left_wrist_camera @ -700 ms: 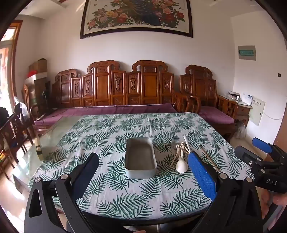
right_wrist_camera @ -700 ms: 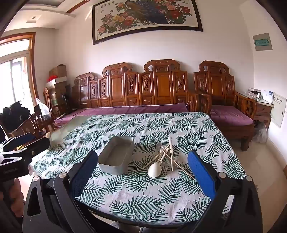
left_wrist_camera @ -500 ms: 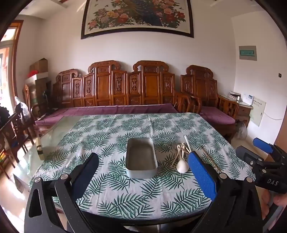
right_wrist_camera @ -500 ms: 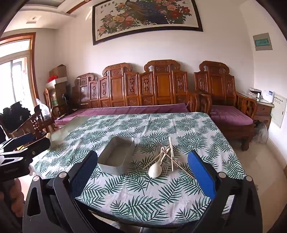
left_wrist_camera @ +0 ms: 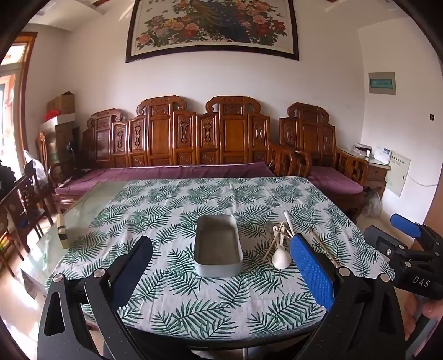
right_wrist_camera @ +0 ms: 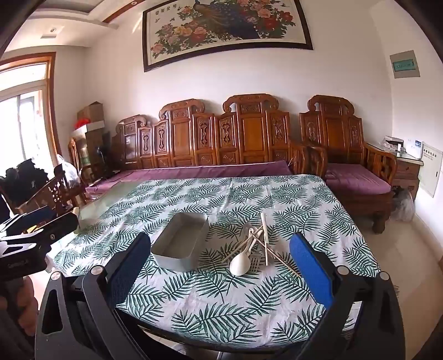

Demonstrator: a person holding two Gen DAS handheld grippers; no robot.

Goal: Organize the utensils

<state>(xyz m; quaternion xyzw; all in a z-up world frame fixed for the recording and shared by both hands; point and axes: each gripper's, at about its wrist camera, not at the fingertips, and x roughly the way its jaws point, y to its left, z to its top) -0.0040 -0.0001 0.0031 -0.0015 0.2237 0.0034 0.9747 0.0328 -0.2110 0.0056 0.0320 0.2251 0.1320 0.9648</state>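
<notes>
My left gripper (left_wrist_camera: 220, 265) hangs off the near table edge, fingers spread wide, nothing between them. My right gripper (right_wrist_camera: 221, 263) likewise: fingers wide apart, holding nothing, short of the near edge. Each shows in the other's view: the right one (left_wrist_camera: 409, 249) at the left camera's far right margin, the left one (right_wrist_camera: 33, 229) at the right camera's left margin. Both sit in bare hands.

Table (left_wrist_camera: 243, 313) under a white cloth with green fern print. Its left strip is uncovered glass, with a small pale block (left_wrist_camera: 62, 232) standing there.

Nearest on the cloth: grey box (left_wrist_camera: 217, 246), rectangular, open-topped, nothing inside, long side running away from me. In the right view the box (right_wrist_camera: 181, 243) lies angled, left of the pile.

Just right of the box, not touching it: the pile of utensils. White spoon (right_wrist_camera: 241, 263), bowl toward me, handle pointing away. Grey fork (right_wrist_camera: 256, 261) just beside the spoon bowl, tines near. Pale chopsticks (right_wrist_camera: 265, 238) crossing over the handles; thin sticks (right_wrist_camera: 282, 261) trailing right. From the left view the spoon (left_wrist_camera: 281, 259) sits just beside my right finger (left_wrist_camera: 311, 271), which hides part of the pile.

Beyond the table: a carved bench (left_wrist_camera: 193, 138) with purple cushion, a matching armchair (right_wrist_camera: 346, 155) to the right, a flower painting (left_wrist_camera: 213, 26) on the wall above.
</notes>
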